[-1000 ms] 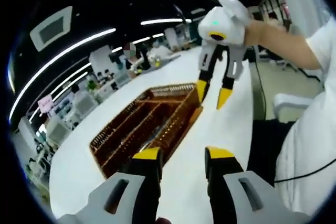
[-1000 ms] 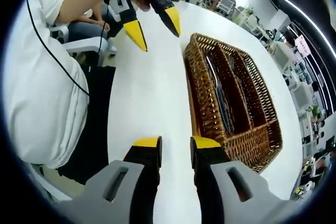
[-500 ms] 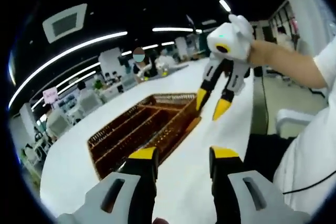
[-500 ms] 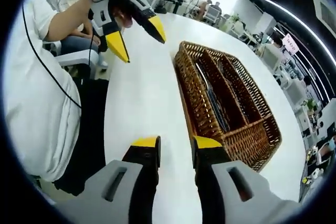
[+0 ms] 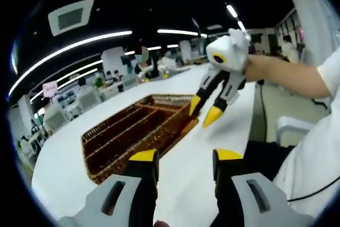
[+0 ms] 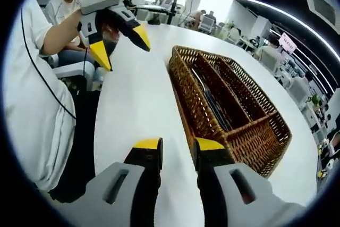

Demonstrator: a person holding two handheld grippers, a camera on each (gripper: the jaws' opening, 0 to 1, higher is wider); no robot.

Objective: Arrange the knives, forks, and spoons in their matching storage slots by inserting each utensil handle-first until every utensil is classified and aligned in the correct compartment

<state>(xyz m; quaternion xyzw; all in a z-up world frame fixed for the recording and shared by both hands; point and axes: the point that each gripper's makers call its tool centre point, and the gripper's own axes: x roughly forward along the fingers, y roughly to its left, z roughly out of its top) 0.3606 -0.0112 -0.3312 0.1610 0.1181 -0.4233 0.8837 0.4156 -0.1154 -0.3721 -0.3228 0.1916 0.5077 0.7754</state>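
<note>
Grippers sit a little differently from a second ago: in the left gripper view the right gripper (image 5: pixel 203 111) now hangs lower against the wicker tray (image 5: pixel 135 131), its yellow tips over the tray's near corner, and more white table (image 5: pixel 196 184) shows beside the tray. In the right gripper view the left gripper (image 6: pixel 119 43) has slid toward the upper left, and the tray (image 6: pixel 255 147) lies flatter across the frame.

Both grippers hold nothing. The left gripper (image 5: pixel 180 158) has its jaws spread moderately apart; the right gripper (image 6: pixel 178 144) has its jaws closer together, with a narrow gap.

Utensils (image 6: pixel 212 102) lie in the tray's long compartment nearest the grippers; they look dark and thin, and I cannot tell knives from forks or spoons. The other compartments are too shadowed to read. From the left gripper view the tray's contents are hidden behind its wall.
</note>
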